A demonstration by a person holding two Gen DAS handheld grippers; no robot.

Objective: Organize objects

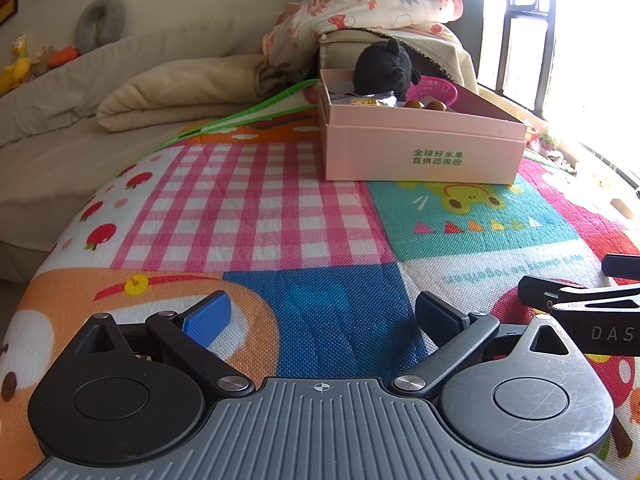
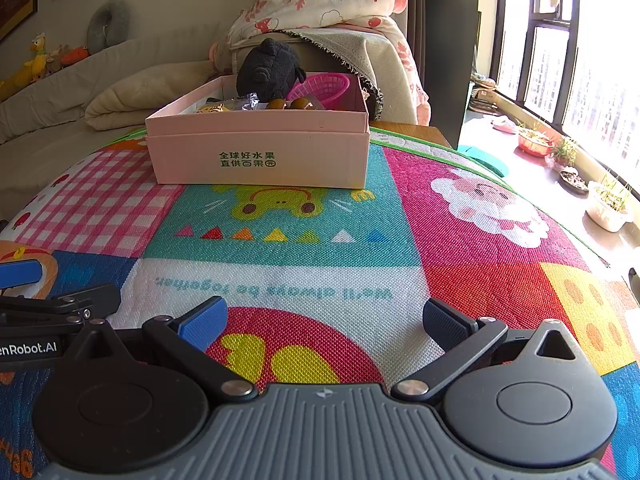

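Both grippers idle low over the mat [image 2: 304,276], side by side: left gripper [image 1: 323,316] jaws apart, empty; right gripper [image 2: 325,322] jaws apart, empty. Pink box [image 2: 260,160] sits on the mat ahead, well apart from both, lid off or none. Inside: black plush [image 2: 268,70] upright at the back, magenta basket [image 2: 320,86] just beside it and tilted, two brown round things [image 2: 288,104] and a foil packet [image 2: 244,102] in front; can't tell what else is lower down. No loose items visible on the mat, so organizing looks near done or not started. Handling guess: plush is soft and light, pinch the body mid-height; basket is thin plastic, take the rim; brown balls look smooth, likely to slip; box is light card, walls will flex, so grip a corner.
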